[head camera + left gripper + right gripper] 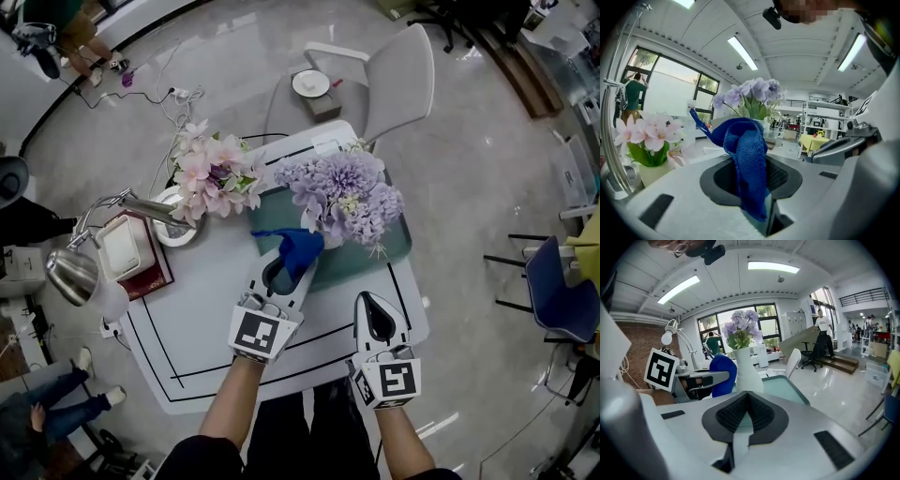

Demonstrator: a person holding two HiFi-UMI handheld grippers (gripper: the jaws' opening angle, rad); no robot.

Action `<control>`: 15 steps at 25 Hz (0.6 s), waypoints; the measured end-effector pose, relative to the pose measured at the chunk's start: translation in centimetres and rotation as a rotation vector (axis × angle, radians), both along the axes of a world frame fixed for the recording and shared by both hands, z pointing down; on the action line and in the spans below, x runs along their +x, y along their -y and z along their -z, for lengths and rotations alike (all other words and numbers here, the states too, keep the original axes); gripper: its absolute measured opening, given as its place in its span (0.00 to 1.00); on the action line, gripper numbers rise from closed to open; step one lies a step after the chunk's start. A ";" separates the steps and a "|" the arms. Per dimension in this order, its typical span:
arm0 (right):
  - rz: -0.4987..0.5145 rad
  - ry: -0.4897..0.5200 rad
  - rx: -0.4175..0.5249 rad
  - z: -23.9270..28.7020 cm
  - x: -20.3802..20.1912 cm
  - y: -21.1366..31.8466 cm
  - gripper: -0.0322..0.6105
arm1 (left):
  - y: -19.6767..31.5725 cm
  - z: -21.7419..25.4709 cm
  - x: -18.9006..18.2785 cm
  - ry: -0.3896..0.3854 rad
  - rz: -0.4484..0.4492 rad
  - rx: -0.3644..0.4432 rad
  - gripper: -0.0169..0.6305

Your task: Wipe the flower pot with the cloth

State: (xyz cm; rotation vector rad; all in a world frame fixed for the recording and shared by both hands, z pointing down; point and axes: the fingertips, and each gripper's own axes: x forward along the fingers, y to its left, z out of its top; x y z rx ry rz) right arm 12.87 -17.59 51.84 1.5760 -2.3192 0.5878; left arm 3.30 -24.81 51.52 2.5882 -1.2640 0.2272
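Observation:
A blue cloth point(295, 246) is clamped in my left gripper point(284, 270) and bunches up over its tips. In the left gripper view the cloth point(746, 154) hangs down between the shut jaws of that gripper point(757, 192). The cloth sits right at the foot of the white flower pot point(747, 372), which holds purple flowers point(342, 192) and stands on a teal mat point(380, 248). From the head view the pot's body is mostly hidden by the blooms. My right gripper point(372, 305) is shut and empty near the table's front edge, its pads point(754, 411) pressed together.
A second pot of pink flowers point(211, 173) stands to the left of the cloth. A chrome desk lamp point(80, 272) and a red box point(131, 253) crowd the table's left side. A grey chair point(398, 70) stands beyond the far edge of the white table point(187, 347).

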 end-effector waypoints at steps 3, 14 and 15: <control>-0.006 0.000 0.002 0.0 0.6 -0.4 0.06 | 0.2 -2.0 1.1 0.008 -0.010 -0.003 0.21; -0.048 0.012 -0.009 -0.3 2.7 -1.5 0.06 | -1.4 -7.2 2.4 0.054 -0.048 -0.114 0.21; -0.050 0.014 -0.006 -0.2 2.8 -1.5 0.06 | -1.7 -6.9 2.7 0.047 -0.053 -0.106 0.21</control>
